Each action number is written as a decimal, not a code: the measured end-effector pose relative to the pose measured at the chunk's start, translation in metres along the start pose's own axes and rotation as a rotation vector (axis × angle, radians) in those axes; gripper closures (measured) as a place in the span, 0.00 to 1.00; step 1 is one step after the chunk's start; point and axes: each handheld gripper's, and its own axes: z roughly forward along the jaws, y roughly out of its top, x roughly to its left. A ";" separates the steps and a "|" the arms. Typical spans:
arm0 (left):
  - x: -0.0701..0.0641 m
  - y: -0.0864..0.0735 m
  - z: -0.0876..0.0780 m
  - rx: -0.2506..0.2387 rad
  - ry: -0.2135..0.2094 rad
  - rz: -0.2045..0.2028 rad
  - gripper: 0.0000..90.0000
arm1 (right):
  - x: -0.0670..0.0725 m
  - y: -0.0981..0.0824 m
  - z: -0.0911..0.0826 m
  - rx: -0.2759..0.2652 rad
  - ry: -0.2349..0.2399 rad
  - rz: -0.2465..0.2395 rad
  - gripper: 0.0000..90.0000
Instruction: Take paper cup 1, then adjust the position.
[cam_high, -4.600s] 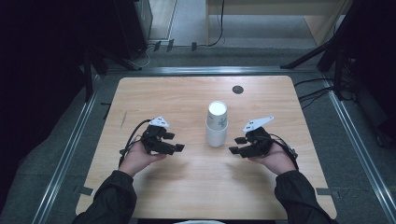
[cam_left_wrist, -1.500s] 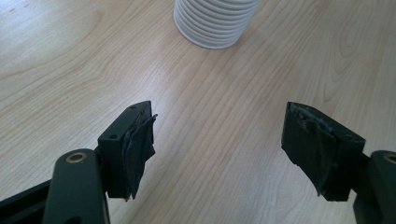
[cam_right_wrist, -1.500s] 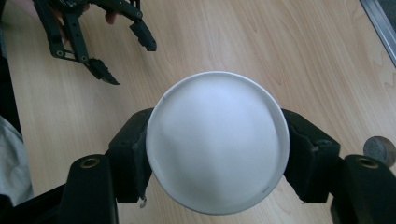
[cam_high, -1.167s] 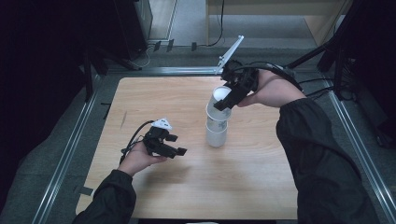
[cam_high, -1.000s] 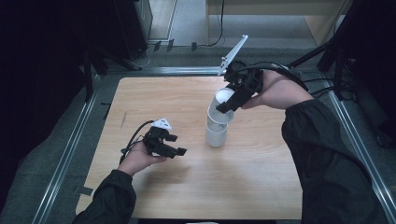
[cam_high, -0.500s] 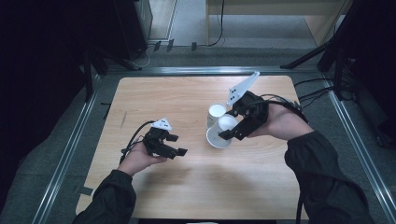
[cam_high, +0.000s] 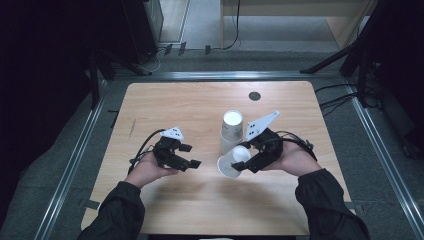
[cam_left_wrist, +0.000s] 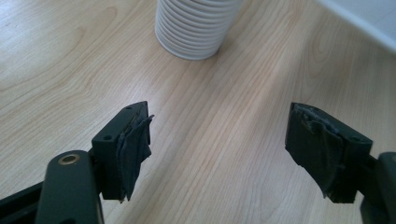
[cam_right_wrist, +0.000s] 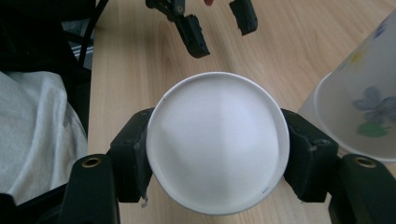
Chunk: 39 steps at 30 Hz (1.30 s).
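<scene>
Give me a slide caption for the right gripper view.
Right gripper clamps a white paper cup by its sides above the wooden table, cup stack alongside.

A dark round disc (cam_high: 254, 96) lies on the wooden table (cam_high: 170, 105).

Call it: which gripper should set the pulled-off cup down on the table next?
Right. The right gripper already clamps the paper cup just off the cup stack. The left gripper sits apart with its jaws open and nothing between them, having just been opening.
</scene>
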 end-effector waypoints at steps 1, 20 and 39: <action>-0.001 0.001 0.000 0.001 -0.012 0.008 0.23 | 0.000 -0.003 0.003 -0.008 0.000 0.002 0.39; -0.021 0.010 0.007 -0.010 -0.110 0.093 0.22 | -0.004 -0.028 0.030 -0.048 0.021 0.063 0.39; -0.037 0.015 0.029 -0.003 -0.188 0.155 0.19 | -0.003 -0.018 0.041 -0.090 0.076 0.073 0.39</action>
